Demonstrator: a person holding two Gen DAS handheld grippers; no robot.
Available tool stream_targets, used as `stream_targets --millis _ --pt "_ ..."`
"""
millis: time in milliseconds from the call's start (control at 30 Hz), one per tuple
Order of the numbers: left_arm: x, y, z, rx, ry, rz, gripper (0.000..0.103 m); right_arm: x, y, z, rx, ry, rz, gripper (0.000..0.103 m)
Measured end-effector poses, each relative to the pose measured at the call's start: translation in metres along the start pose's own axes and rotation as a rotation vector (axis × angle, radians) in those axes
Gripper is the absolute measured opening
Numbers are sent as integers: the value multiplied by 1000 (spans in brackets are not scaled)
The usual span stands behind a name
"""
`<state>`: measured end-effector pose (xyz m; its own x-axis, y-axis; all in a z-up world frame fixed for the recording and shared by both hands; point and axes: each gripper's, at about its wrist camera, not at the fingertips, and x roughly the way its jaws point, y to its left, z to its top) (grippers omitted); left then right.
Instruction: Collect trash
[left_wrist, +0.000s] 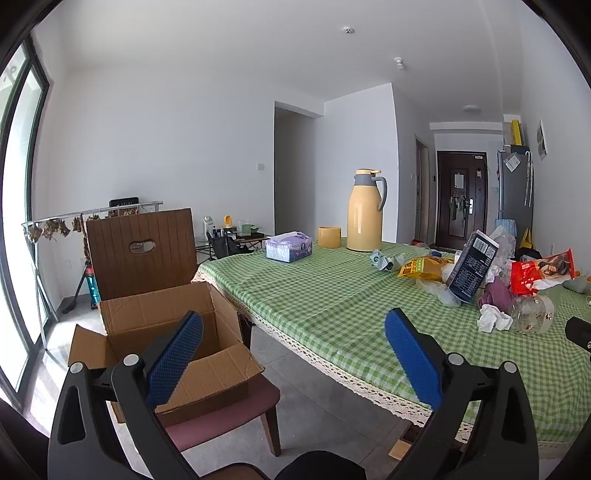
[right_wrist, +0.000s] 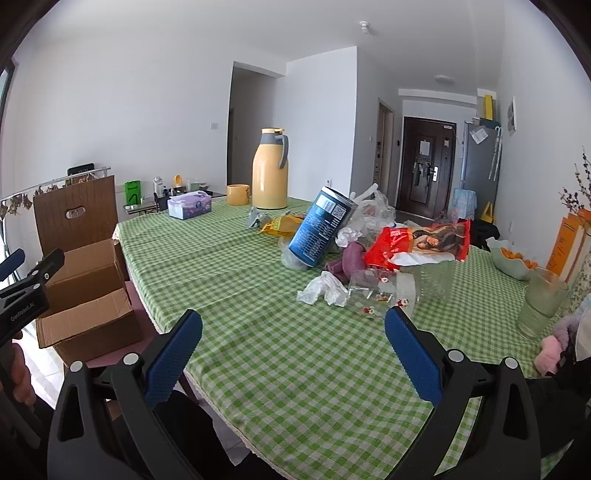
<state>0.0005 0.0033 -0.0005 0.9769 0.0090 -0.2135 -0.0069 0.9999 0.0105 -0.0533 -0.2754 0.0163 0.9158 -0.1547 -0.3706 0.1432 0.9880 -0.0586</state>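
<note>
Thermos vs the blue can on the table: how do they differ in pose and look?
The thermos stands upright on the tablecloth; the blue can leans tilted against the trash pile. The thermos is pale yellow with a grey handle and collar; the can is dark blue with printed white text and a code label. The thermos stands clear of the litter; the can sits among bags and wrappers. Both are tall and round.

You see a matt green-checked cloth table cover (right_wrist: 258, 295) with lace edging, a glossy yellow plastic jug (right_wrist: 269, 173), a rough brown corrugated cardboard box (left_wrist: 162, 332), and crinkled white tissue paper (right_wrist: 325, 290).
</note>
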Motion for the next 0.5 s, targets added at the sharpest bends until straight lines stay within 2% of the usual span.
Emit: stream_targets --millis 500 --pt "-2 -1 -1 4 -1 -4 96 -3 -3 1 21 -7 12 95"
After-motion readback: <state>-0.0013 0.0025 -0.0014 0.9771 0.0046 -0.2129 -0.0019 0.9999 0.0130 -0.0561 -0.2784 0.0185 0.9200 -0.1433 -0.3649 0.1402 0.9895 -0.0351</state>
